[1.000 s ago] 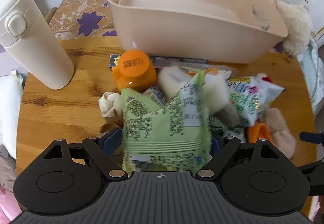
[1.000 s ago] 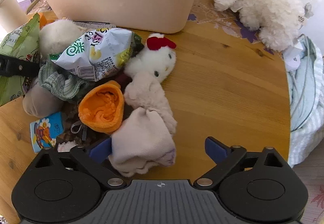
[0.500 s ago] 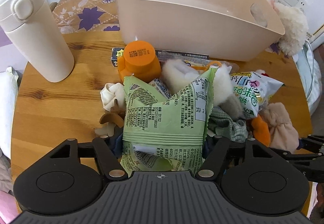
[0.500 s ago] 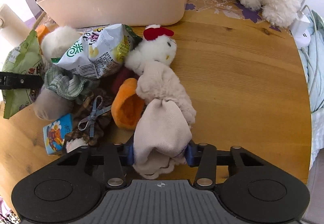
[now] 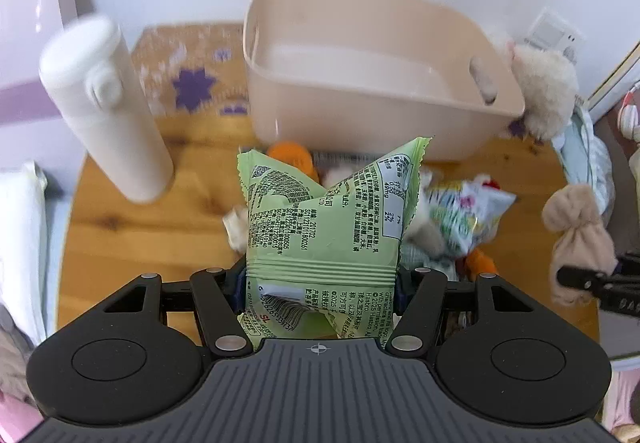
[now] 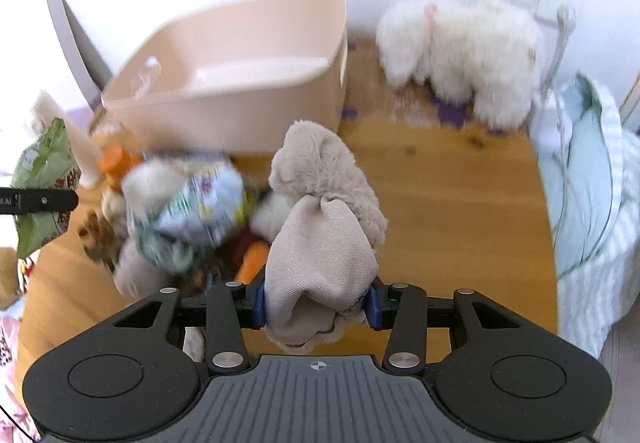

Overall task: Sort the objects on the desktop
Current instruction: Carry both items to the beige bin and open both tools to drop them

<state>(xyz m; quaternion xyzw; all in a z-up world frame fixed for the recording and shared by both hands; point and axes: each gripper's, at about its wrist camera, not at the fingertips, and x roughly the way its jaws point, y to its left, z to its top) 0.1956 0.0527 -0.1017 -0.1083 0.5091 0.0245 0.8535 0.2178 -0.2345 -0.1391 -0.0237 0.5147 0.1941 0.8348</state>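
- Wooden table is lying under my left camera, with a beige bin at the back by the white wall and a white bottle standing on the left.
- My left gripper has just been closing its jaws, and now it is squeezing the green snack bag.
- A second ago that bag was lying on the pile; now it is hanging up off the pile in front of the bin.
- In my right camera, the same table is showing, with a fluffy white toy by the wall.
- My right gripper has just been closing too, and it is pinching the beige soft toy.
- That toy was flat on the table before; now it is dangling in the air near the bin.
- I think both things are ready to go into the bin next.
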